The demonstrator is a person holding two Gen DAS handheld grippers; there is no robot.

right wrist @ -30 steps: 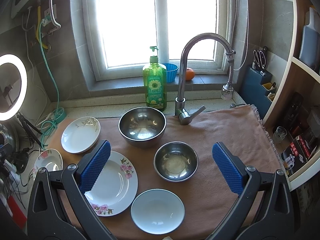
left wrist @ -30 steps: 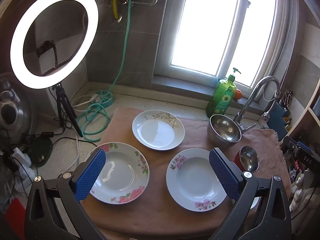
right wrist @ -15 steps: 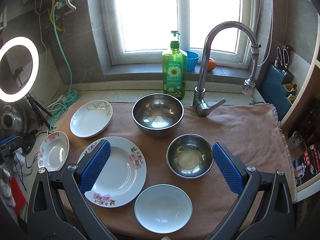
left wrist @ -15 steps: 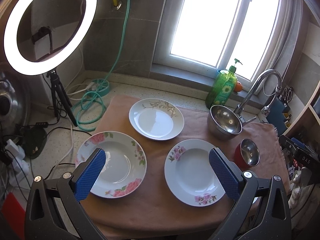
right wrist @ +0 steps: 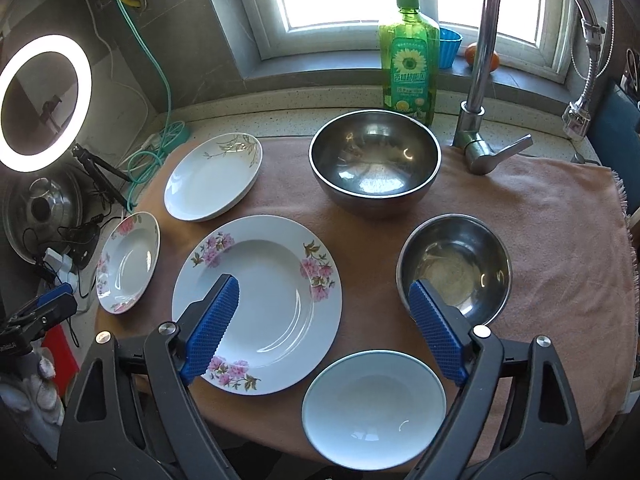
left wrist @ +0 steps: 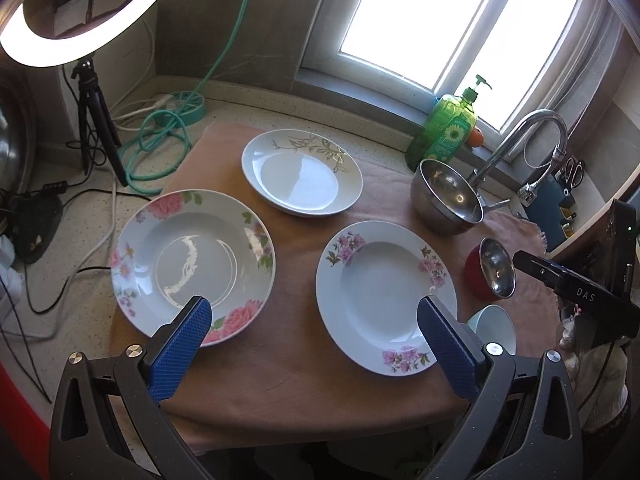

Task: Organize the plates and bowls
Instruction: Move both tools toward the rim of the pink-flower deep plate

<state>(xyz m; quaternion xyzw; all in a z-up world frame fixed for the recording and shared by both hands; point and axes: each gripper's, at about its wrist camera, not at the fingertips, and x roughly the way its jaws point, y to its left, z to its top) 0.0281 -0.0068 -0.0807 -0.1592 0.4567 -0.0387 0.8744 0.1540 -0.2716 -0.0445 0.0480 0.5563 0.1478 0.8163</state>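
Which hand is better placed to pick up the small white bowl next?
Right, probably. The right gripper hangs open right above the small white bowl; its jaws have just been closing, nothing between them. The left gripper faces the plates.

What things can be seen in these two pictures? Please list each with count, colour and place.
Floral plates: 2, white with pink flowers, front left of cloth.
Gold-leaf plate: 1, white, back left.
Steel bowls: 2, silver, larger at back, smaller at right.
Small bowl: 1, pale blue-white, front.
Cloth: 1, pinkish brown, under all dishes.
Soap bottle: 1, green, by window.
Faucet: 1, chrome, back right.
Ring light: 1, white, left.
Hose: 1, green, back left.
Left gripper: black, blue pads, jaws open.
Right gripper: same colours, jaws open, just narrowed, nothing gripped.
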